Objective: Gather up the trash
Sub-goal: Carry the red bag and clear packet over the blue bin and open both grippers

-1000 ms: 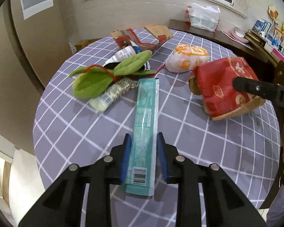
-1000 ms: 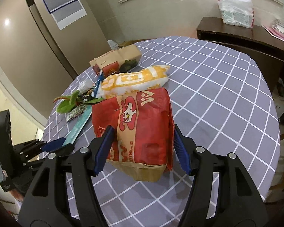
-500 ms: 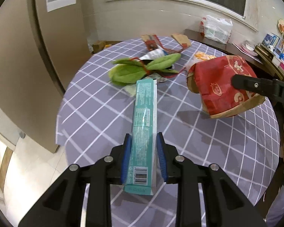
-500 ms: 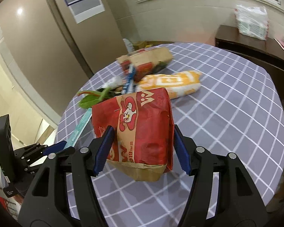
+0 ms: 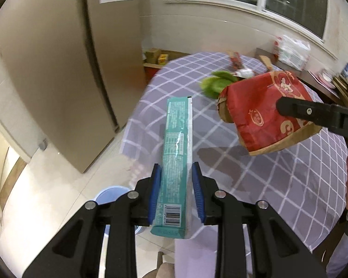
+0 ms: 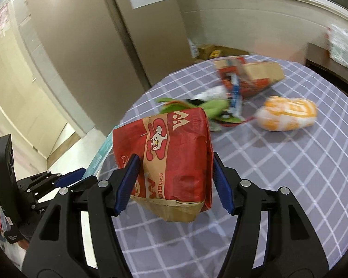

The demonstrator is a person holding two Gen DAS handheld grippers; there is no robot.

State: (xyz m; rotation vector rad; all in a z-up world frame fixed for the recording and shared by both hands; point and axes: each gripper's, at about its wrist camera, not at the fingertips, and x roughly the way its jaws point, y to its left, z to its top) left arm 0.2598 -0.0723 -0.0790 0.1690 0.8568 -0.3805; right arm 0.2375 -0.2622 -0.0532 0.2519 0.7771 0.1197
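A round table under a grey checked cloth carries leftover litter: a torn carton, an orange-and-white wrapper and green leaves. The right gripper clamps its fingers on a red paper bag lifted above the table. The left gripper pinches a long teal wrapper off the table edge, above a blue bin on the floor.

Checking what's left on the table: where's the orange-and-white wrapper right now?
In the right wrist view, the orange-and-white wrapper lies on the checked tablecloth at right, beyond the held red paper bag, right of the green leaves.
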